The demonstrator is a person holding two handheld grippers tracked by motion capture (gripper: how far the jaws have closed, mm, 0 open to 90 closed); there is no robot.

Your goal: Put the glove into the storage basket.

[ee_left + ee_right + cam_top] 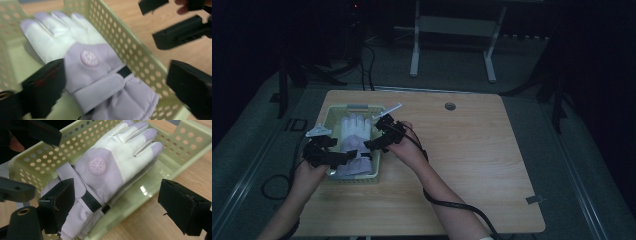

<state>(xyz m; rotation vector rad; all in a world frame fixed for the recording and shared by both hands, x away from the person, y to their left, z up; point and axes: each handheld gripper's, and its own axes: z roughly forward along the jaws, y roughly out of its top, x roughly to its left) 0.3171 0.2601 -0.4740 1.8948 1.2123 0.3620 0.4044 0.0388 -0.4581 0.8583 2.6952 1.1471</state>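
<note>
A white and lavender winter glove (354, 132) lies palm-down in a pale green perforated basket (332, 112) at the table's left; a second layer of the same fabric shows under it. My left gripper (347, 156) stands open over the cuff end. In the left gripper view the glove (95, 72) lies between the jaws, one jaw inside the basket (140, 57) and one over its wall. My right gripper (371, 144) is open too, straddling the basket's right wall (130, 202). One of its jaws is at the glove's (105, 170) cuff, the other over bare table.
The wooden table (462, 150) stretches open to the right, with a round cable hole (450, 106) near the far edge. A scrap of tape (534, 200) sits at the right front corner. A black cable (452, 205) trails along the right forearm. A desk frame (452, 30) stands behind.
</note>
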